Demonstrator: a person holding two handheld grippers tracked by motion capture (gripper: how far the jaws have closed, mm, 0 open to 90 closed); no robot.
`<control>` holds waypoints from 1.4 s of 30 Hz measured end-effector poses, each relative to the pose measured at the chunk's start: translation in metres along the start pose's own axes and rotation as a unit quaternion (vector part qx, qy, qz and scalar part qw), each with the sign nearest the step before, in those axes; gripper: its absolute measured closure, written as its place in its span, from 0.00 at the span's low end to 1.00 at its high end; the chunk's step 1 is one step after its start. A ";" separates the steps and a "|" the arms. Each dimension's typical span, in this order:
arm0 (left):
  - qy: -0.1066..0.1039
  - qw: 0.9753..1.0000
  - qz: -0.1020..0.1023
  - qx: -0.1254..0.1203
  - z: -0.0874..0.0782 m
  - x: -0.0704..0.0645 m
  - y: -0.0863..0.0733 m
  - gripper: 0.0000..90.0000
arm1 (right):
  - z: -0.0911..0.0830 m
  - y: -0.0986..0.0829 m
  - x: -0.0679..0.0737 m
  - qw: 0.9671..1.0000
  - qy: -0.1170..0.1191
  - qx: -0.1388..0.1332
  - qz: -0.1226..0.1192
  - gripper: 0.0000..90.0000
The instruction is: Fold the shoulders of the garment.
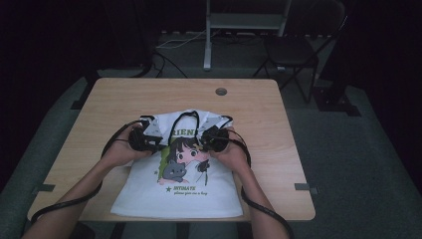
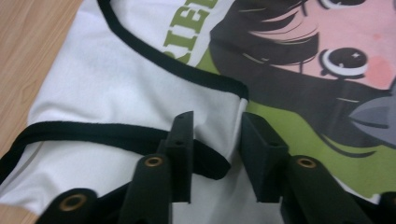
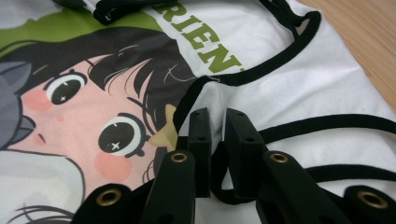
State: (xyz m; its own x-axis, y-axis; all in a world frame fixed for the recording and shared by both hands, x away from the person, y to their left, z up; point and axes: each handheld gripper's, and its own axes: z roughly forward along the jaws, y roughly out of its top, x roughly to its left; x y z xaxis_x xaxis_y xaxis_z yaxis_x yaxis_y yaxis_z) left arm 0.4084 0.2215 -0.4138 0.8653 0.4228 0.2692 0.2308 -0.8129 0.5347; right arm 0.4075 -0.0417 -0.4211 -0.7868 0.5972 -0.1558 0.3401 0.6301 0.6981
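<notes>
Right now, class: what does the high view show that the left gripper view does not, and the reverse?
High view alone: the whole wooden table, both hands, the right gripper, a folding chair behind.

Left gripper view alone: the left gripper, jaws apart, astride a folded edge with black trim.

Both: the white printed T-shirt with its cartoon girl and green lettering.

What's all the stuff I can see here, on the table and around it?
T-shirt: one, white with black trim and a cartoon girl print, near half of the table, its top part folded over.
Table: one, light wood, centre.
Cable hole: one, grey, far part of the table.
Chair: one, dark, behind the table on the right.
Left gripper: one, black, at the shirt's trimmed fold, jaws apart.
Right gripper: one, black, at the other trimmed fold, jaws nearly together.
</notes>
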 end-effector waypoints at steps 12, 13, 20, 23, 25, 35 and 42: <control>0.017 1.000 -0.004 -0.011 -0.013 -0.005 0.000 0.87 | -0.025 -0.003 0.008 0.999 -0.016 -0.027 0.011 0.91; 0.020 1.000 -0.003 -0.012 -0.015 -0.005 -0.001 0.87 | -0.027 -0.004 0.009 0.999 -0.019 -0.027 0.007 0.91; 0.028 1.000 0.003 -0.010 -0.026 -0.007 -0.009 0.87 | -0.036 -0.009 0.016 0.999 -0.025 -0.031 -0.007 0.90; 0.027 1.000 0.002 -0.010 -0.028 -0.007 -0.013 0.87 | -0.038 -0.011 0.019 0.999 -0.031 -0.028 -0.015 0.90; 0.029 1.000 0.004 -0.008 -0.030 -0.008 -0.015 0.87 | -0.037 -0.014 0.021 0.999 -0.034 -0.021 -0.022 0.90; -0.015 1.000 0.009 -0.015 -0.035 -0.010 -0.026 0.76 | -0.046 -0.031 0.019 0.996 -0.036 0.026 -0.076 0.81; -0.026 0.993 -0.069 -0.088 -0.043 0.013 -0.022 0.65 | -0.072 -0.022 -0.001 0.998 -0.027 -0.046 -0.016 0.73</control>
State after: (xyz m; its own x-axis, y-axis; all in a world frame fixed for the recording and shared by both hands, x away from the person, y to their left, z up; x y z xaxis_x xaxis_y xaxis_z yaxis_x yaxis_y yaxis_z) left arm 0.3953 0.2624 -0.3875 0.8534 0.5006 0.1451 0.2709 -0.6638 0.6971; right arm 0.3637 -0.0916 -0.3864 -0.7663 0.6055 -0.2148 0.2647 0.6022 0.7532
